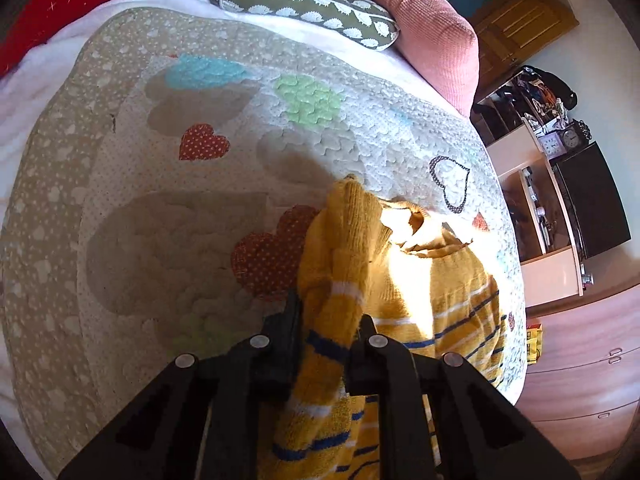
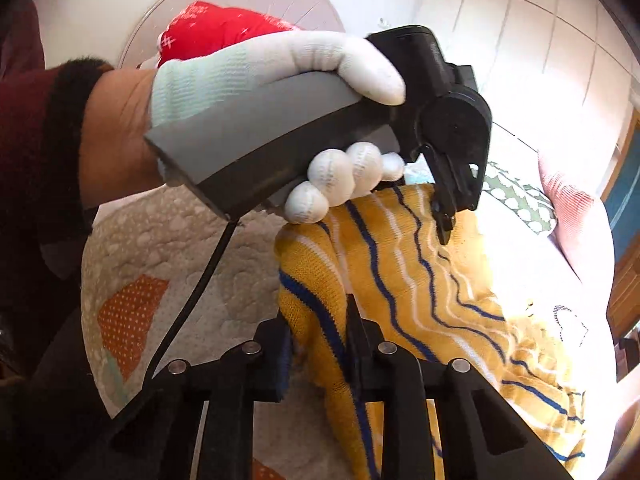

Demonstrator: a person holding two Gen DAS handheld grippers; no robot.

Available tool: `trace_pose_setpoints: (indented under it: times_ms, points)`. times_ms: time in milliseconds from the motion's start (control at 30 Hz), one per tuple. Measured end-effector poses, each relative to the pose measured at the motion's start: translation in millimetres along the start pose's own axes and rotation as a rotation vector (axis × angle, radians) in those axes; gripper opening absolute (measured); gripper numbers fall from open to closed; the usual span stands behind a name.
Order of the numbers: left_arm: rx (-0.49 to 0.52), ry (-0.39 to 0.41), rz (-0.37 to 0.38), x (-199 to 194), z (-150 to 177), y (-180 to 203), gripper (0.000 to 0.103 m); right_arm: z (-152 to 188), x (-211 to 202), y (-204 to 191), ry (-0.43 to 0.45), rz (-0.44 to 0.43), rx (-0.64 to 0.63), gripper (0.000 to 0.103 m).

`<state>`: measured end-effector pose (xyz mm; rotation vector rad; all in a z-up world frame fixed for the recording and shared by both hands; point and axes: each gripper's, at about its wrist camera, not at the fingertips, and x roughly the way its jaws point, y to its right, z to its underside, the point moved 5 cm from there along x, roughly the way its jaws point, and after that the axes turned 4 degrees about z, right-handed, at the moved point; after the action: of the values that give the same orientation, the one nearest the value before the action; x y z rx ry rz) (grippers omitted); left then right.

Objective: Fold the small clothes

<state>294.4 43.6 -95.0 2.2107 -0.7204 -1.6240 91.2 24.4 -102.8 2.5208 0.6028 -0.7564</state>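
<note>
A small yellow knitted sweater (image 1: 436,280) with blue and white stripes lies on a quilted bedspread (image 1: 160,220) with heart patches. My left gripper (image 1: 326,320) is shut on a bunched fold of the sweater, its sleeve draped forward over the body. My right gripper (image 2: 320,332) is shut on another edge of the sweater (image 2: 420,288) and holds it raised. In the right wrist view the left gripper (image 2: 444,224), held in a white-gloved hand (image 2: 340,176), pinches the sweater farther along.
An olive hedgehog-print cushion (image 1: 300,0) and a pink pillow (image 1: 432,28) lie at the head of the bed. A red cloth (image 1: 36,12) sits far left. Shelves with a dark screen (image 1: 592,208) and wooden drawers (image 1: 580,380) stand to the right of the bed.
</note>
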Motion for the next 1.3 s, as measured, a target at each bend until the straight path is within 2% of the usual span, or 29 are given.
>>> trace_pose_setpoints:
  times_ms: [133,233,333,467,533,600,700,733,800,833,900,967,1033,1167,1300]
  points:
    - [0.036,0.034,-0.040,-8,-6,61,0.015,5,-41,51,0.075,0.040,0.128,0.023]
    - [0.080,0.047,-0.051,4,-10,116,0.015,27,-78,97,0.115,0.061,0.276,0.023]
    - [0.147,0.038,-0.063,30,-7,172,0.015,61,-115,141,0.134,0.093,0.450,0.023]
    - [0.240,-0.042,-0.106,94,12,226,0.016,124,-137,201,0.098,0.113,0.677,0.023]
    - [0.271,-0.077,-0.128,119,25,241,0.019,154,-137,215,0.066,0.109,0.769,0.024]
    - [0.273,-0.095,-0.113,129,33,246,0.023,181,-139,224,0.033,0.081,0.867,0.028]
    - [0.292,-0.077,-0.101,114,40,250,0.025,211,-137,231,-0.008,0.074,0.948,0.031]
    - [0.295,-0.066,-0.083,104,40,250,0.025,217,-138,234,-0.011,0.066,0.966,0.041]
    - [0.292,-0.036,-0.051,82,42,247,0.033,226,-141,237,-0.011,0.052,1.000,0.048]
    - [0.298,-0.016,-0.034,70,42,247,0.038,227,-144,237,-0.004,0.042,1.007,0.049]
    - [0.301,0.025,0.022,49,42,247,0.054,224,-151,239,0.014,0.038,1.006,0.049]
    - [0.286,0.035,0.081,34,39,250,0.055,209,-159,241,0.035,0.063,0.978,0.049]
    - [0.272,0.051,0.107,24,33,255,0.055,196,-164,244,0.056,0.090,0.945,0.049]
    - [0.305,0.138,0.067,2,32,262,0.055,172,-170,247,0.078,0.145,0.890,0.050]
    - [0.289,0.199,-0.007,-7,52,237,0.056,145,-170,243,0.106,0.077,0.839,0.050]
